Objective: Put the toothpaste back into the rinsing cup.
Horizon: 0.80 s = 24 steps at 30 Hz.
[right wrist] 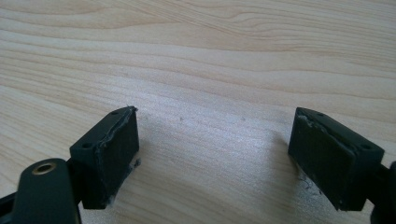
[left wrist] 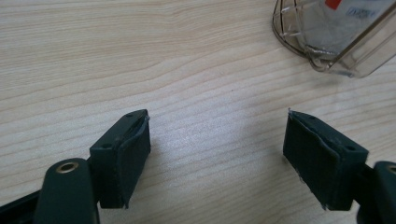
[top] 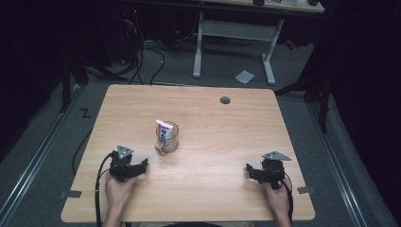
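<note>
Two grippers rest low over the wooden table [top: 227, 142], one in each hand. Seen from the high view, the left gripper [top: 142, 166] sits at about 7 o'clock from the table's middle, its jaws spread wide with bare wood between them. A clear plastic cup [top: 168, 138] stands upright just left of the middle, at roughly 1 o'clock from that gripper and near it without touching; a white tube with red and blue print [top: 163, 128] leans inside. The right gripper [top: 249, 171], at about 4 o'clock and well apart from the cup, also stands wide open, holding nothing.
</note>
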Each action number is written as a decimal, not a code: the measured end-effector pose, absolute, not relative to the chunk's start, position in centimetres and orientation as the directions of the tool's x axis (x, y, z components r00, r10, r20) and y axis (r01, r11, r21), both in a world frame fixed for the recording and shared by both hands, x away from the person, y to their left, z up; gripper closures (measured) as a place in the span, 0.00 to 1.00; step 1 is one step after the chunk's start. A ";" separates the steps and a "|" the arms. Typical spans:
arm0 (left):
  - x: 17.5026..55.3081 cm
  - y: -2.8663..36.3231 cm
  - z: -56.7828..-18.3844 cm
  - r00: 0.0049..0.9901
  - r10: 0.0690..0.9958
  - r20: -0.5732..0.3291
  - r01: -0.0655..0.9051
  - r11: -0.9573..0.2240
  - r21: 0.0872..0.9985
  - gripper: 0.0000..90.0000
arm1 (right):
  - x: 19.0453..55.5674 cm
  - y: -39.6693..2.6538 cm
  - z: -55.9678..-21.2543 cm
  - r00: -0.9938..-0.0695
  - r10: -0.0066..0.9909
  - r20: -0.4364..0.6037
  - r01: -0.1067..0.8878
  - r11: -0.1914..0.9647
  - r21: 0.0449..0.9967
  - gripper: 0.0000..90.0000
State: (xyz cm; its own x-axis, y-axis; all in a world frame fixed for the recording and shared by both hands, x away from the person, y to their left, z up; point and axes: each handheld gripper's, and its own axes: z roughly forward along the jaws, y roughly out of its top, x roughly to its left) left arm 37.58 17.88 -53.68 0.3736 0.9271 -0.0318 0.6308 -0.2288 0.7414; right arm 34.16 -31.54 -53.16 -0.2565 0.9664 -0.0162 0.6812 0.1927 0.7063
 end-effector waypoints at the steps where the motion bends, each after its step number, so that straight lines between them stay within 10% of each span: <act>1: 37.5 17.7 -53.7 0.374 0.927 -0.017 0.630 -0.241 0.738 0.26 | 34.2 -31.5 -53.2 -0.257 0.966 -0.016 0.681 0.193 0.706 0.18; 24: 37.6 17.7 -53.7 0.367 0.930 -0.015 0.632 -0.237 0.738 0.26 | 34.2 -31.6 -53.2 -0.260 0.966 -0.018 0.679 0.196 0.707 0.18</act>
State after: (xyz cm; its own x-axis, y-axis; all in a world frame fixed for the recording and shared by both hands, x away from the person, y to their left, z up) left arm 37.58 17.69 -53.69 0.3672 0.9300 -0.0152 0.6320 -0.2375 0.7377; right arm 34.20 -31.55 -53.17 -0.2596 0.9655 -0.0184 0.6792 0.1961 0.7072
